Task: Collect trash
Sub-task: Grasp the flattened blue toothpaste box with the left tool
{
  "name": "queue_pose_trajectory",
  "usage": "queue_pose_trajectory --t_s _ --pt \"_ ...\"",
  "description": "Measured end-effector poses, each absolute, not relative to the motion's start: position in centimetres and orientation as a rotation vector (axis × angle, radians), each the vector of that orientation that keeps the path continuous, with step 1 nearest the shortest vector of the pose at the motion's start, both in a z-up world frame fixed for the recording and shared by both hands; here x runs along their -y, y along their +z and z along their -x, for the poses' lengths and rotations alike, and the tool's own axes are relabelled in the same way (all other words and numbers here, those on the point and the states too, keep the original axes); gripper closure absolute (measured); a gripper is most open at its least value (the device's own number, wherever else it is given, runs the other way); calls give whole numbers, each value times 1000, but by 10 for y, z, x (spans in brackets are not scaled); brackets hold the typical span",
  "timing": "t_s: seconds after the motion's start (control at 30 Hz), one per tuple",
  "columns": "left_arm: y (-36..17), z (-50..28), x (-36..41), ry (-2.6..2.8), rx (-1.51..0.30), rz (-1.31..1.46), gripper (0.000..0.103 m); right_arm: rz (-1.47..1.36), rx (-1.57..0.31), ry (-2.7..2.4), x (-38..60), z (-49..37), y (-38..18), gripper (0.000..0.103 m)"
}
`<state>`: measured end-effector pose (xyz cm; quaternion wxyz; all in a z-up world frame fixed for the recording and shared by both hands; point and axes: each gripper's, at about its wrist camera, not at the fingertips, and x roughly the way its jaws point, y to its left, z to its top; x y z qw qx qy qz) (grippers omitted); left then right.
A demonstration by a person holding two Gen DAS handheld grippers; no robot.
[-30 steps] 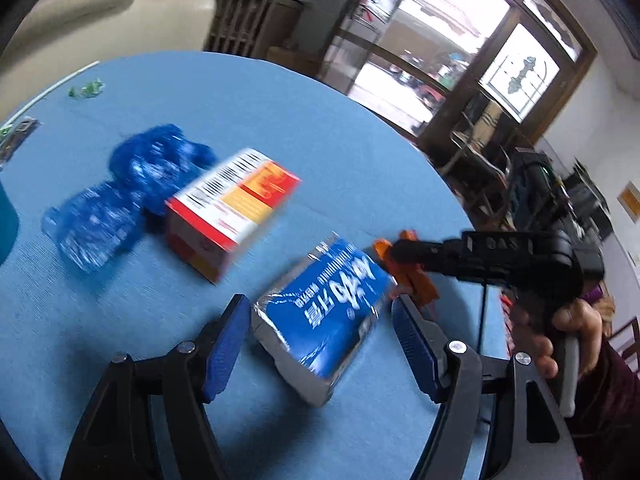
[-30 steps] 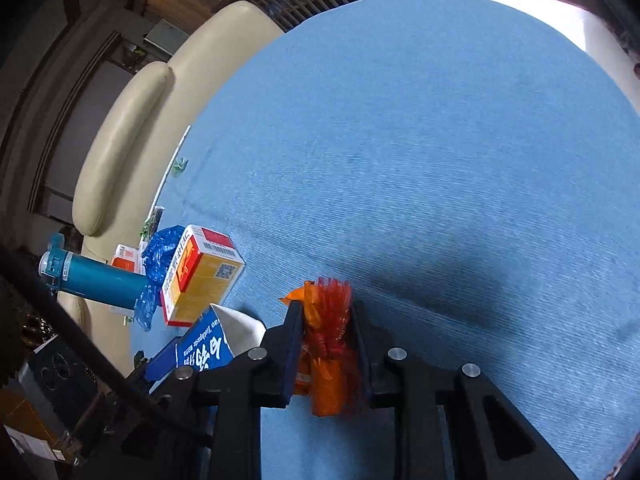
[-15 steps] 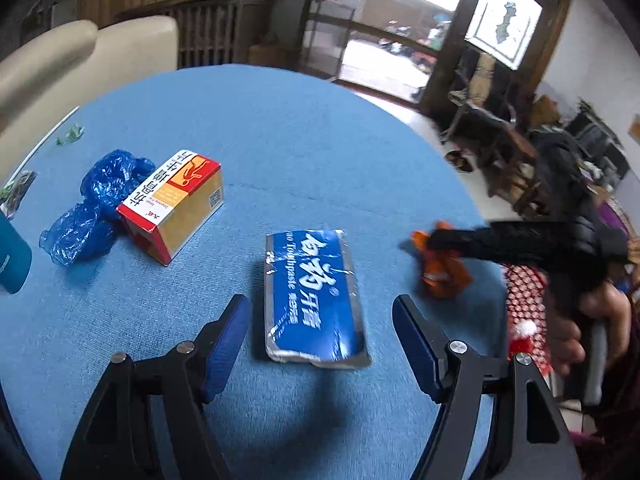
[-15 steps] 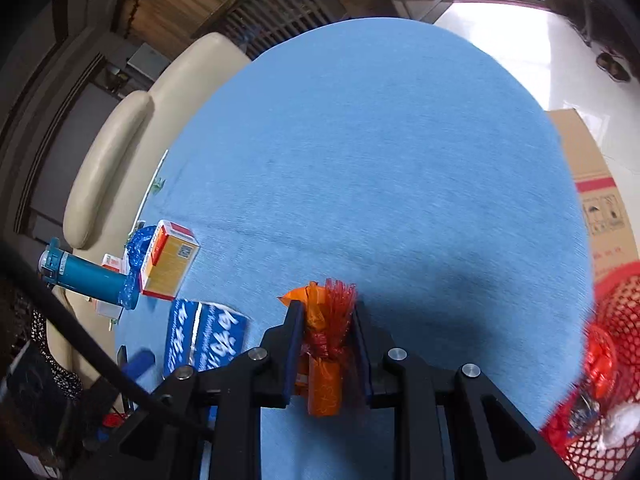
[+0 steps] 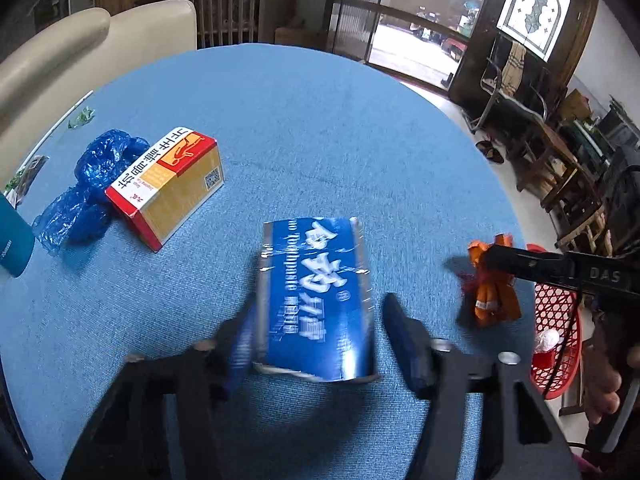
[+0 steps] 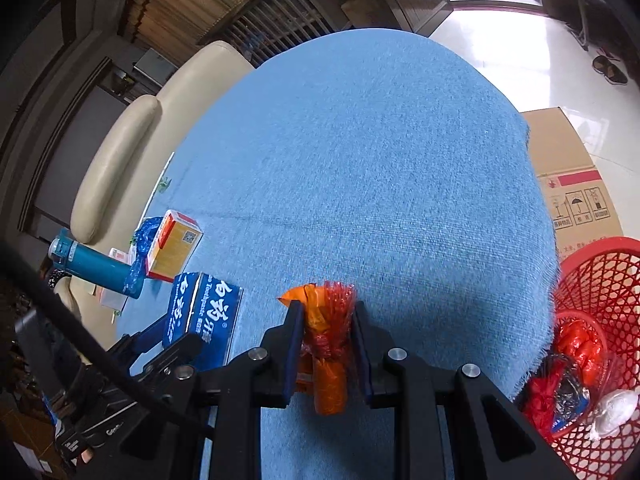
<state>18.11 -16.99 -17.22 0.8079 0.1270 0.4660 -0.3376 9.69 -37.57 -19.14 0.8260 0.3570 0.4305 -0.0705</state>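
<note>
Daylit room seen through two strongly curved fisheye views, sharp in the middle and smeared near the lens

Daylight is admitted through the glass doors and a bright floor patch is blown out to near white; the blue tablecloth is evenly lit, with soft dark shadows cast under the toothpaste box and the orange wrapper. Motion blur is seen on the left gripper, whose jaws are closing around that box, which is itself slightly smeared. Straight lines are bent and corners are vignetted to black in both views, while the red basket is stretched at the edge
</note>
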Motion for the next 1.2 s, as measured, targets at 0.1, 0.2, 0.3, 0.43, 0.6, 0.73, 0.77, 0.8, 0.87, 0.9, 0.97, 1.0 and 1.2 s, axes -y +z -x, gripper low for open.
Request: queue_pose_trajectory --t_s 0.1,0.2,0.3,0.43,0.6,0.73,0.77,0.8,0.87,0.9,0.97,1.0,1.2 --pt "-170 -178 174 -712 -984 -283 45 -766 -906 -142 377 -90 -189 78" --pt "-163 -173 174 -703 -966 -283 45 -767 -894 -135 378 -83 -184 78" --pt "-152 -166 171 -692 -931 -286 45 -763 -876 -127 380 -75 -177 78" --pt "-132 -151 173 -677 -872 -297 45 -762 -852 -119 383 -64 -168 78" --pt "-113 -132 173 -655 -808 -317 45 -756 -837 -112 382 -54 -159 78" --pt "-110 -129 170 -635 -793 -326 45 -783 -862 -134 385 -52 -164 77" --pt "-109 -127 169 -629 -787 -331 45 -779 -875 -152 386 -53 -166 77" --pt "-109 -127 167 -625 -783 -334 45 -777 -893 -162 387 -54 -170 76" --pt "-109 -126 164 -612 -780 -341 45 -778 -914 -165 387 -58 -176 76" --pt "-111 -126 162 -607 -780 -343 45 -768 -932 -178 387 -61 -179 75" --pt "-112 -127 158 -595 -776 -347 45 -768 -949 -177 386 -67 -185 72" --pt "-113 -128 156 -587 -778 -346 45 -767 -952 -171 385 -70 -186 66" --pt "-119 -140 130 -540 -811 -298 45 -645 -907 -207 371 -80 -181 40"
